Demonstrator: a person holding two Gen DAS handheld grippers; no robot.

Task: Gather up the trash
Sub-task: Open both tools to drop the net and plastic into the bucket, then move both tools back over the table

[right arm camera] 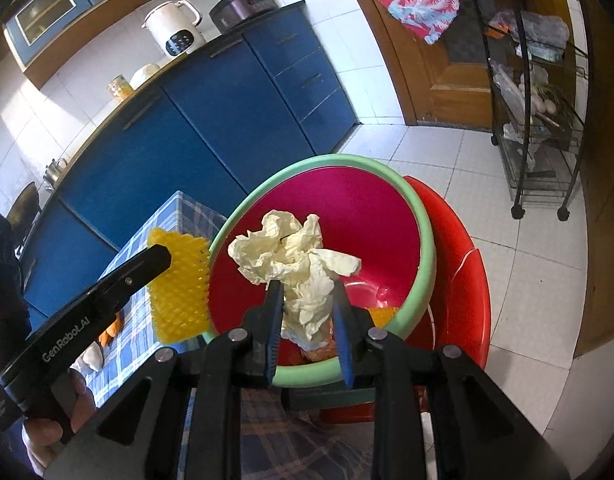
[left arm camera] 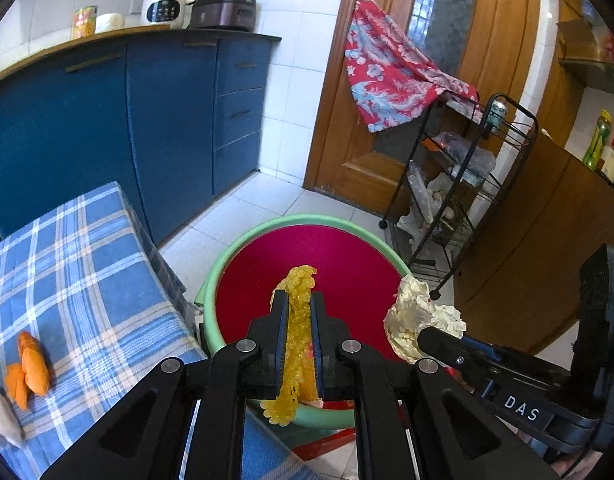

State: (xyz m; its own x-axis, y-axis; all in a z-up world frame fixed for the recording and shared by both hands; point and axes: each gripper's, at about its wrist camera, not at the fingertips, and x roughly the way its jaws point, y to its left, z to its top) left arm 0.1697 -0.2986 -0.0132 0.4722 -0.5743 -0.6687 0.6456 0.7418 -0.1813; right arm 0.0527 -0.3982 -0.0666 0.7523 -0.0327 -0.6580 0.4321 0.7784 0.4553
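Your left gripper (left arm camera: 298,308) was clamped on the yellow foam net (left arm camera: 297,332); your right gripper (right arm camera: 307,300) gripped the crumpled tissue (right arm camera: 295,256). Both hung over the basin (right arm camera: 425,236). The net sat close to the near rim, so an early release could have dropped it outside onto the checked cloth (left arm camera: 87,264).

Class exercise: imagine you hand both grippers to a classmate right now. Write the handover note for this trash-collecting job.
Left gripper: shut on the yellow foam fruit net, above the green-rimmed red basin.
Right gripper: shut on the crumpled cream paper, also over the basin.
Done: both pieces picked up; some trash seems to lie in the basin already.
Left: release both, then fetch the orange peel pieces from the blue checked tablecloth.
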